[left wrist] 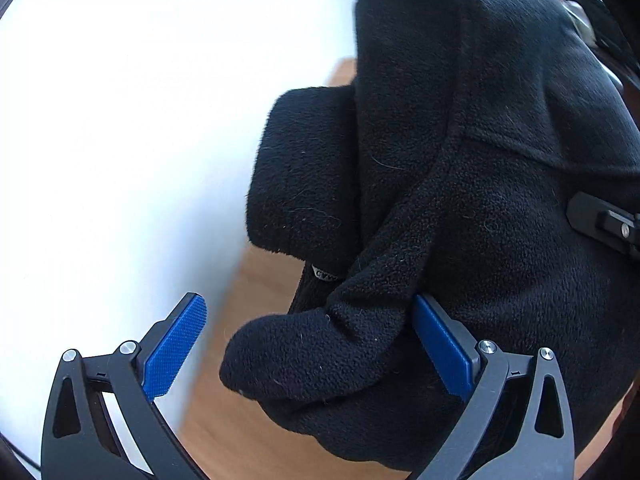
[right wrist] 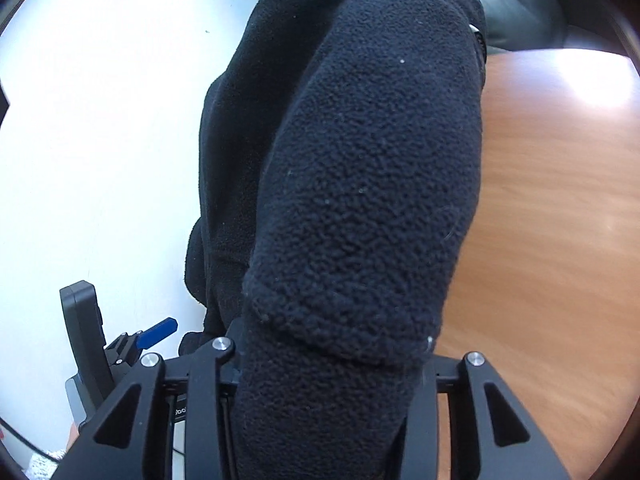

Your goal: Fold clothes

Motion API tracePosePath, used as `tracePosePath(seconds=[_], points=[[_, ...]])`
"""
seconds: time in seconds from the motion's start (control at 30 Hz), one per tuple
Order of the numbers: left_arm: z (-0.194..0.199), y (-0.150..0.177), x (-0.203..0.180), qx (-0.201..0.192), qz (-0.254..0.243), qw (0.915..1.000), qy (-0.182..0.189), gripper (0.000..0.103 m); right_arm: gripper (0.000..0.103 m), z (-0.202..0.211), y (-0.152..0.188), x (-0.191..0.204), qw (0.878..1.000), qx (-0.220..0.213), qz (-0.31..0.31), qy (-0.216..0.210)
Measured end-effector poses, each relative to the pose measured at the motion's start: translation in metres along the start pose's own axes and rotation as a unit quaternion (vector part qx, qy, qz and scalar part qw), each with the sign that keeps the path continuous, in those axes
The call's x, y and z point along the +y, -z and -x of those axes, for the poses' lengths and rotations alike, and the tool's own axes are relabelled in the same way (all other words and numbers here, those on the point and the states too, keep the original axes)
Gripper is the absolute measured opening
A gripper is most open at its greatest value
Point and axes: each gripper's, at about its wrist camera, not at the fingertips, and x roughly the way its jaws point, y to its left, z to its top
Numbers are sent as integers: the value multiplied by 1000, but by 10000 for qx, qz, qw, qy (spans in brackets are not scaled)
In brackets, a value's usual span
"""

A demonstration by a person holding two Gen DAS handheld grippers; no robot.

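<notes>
A black fleece garment (left wrist: 460,160) hangs bunched in front of both cameras. In the left wrist view my left gripper (left wrist: 308,304) is open; its blue pads (left wrist: 176,344) stand wide apart. A rolled fold of the fleece lies between them and rests against the right-hand pad. In the right wrist view the fleece garment (right wrist: 360,180) drapes over my right gripper (right wrist: 332,348) and hides both fingertips. Its fingers are drawn in on the thick fabric. The left gripper's blue pad (right wrist: 158,332) shows at the lower left, beside the cloth.
A wooden tabletop (right wrist: 552,220) lies under the garment to the right, and a white surface (left wrist: 120,120) spreads to the left. A black chair (right wrist: 520,4) stands at the far edge. A black gripper part (left wrist: 604,224) pokes in at the right.
</notes>
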Motion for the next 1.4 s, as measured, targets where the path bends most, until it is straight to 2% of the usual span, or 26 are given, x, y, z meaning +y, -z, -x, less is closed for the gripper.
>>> tracePosePath(seconds=[0.07,0.2,0.23,0.3,0.33,0.43,0.5,0.57,0.6,0.63,0.67,0.77,0.8,0.83,0.87,0.9,0.93,1.0,1.07,1.13,1.23,1.3,1.4], points=[[-17,-12,10,-7,-34,10000,-4,103,41,-30,-11,11,10000,-40,31,59],[-31,-19,15,22,28,9998,213,103,47,-71,-12,9,9980,158,-202,584],[-31,-22,15,4,-45,9998,188,103,55,-73,-12,7,9975,212,-345,585],[-21,-29,21,-88,-70,9996,260,103,84,-70,-11,13,9961,365,-370,708],[-7,-31,27,-247,-29,9992,299,103,102,-55,-3,20,9959,341,-254,799],[54,-19,45,-1009,25,9947,187,103,103,-9,20,39,9939,269,95,1069],[95,0,47,-1317,146,9898,524,103,103,22,35,52,9914,220,327,1249],[130,20,40,-1560,206,9823,1013,103,103,77,74,55,9840,-95,507,1703],[148,29,31,-1700,195,9777,1214,103,103,102,80,54,9773,-310,561,2017],[168,26,6,-1821,151,9735,1372,103,103,121,75,54,9685,-529,586,2364],[185,26,-12,-1890,116,9703,1504,103,103,154,89,51,9578,-744,621,2705],[225,47,-32,-2022,71,9608,1897,103,103,266,135,26,9211,-1331,566,3615],[241,52,-50,-1968,38,9591,2036,103,103,303,153,17,9093,-1504,508,3847],[251,59,-90,-1767,-45,9608,2136,103,103,327,169,4,8972,-1642,418,4078],[246,69,-130,-1518,-179,9647,2145,103,103,345,181,-15,8851,-1751,293,4301],[235,79,-164,-1272,-329,9685,2114,103,103,362,190,-37,8801,-1761,145,4406],[224,89,-197,-1024,-478,9715,2082,103,103,377,195,-65,8861,-1627,-34,4341],[201,116,-241,-590,-510,9738,2135,103,103,403,204,-116,8958,-1353,-322,4221],[181,142,-276,-312,-490,9757,2111,103,103,402,209,-144,8934,-1203,-290,4320],[171,161,-304,-347,-585,9802,1858,103,103,401,212,-165,8888,-1186,-315,4416],[154,179,-333,-345,-952,9819,1599,103,103,399,215,-185,8843,-1175,-387,4502],[152,174,-331,-341,-918,9788,1801,103,103,394,217,-193,8824,-1142,-424,4546],[148,165,-327,-339,-846,9770,1930,103,103,411,222,-214,8819,-1085,-528,4557]])
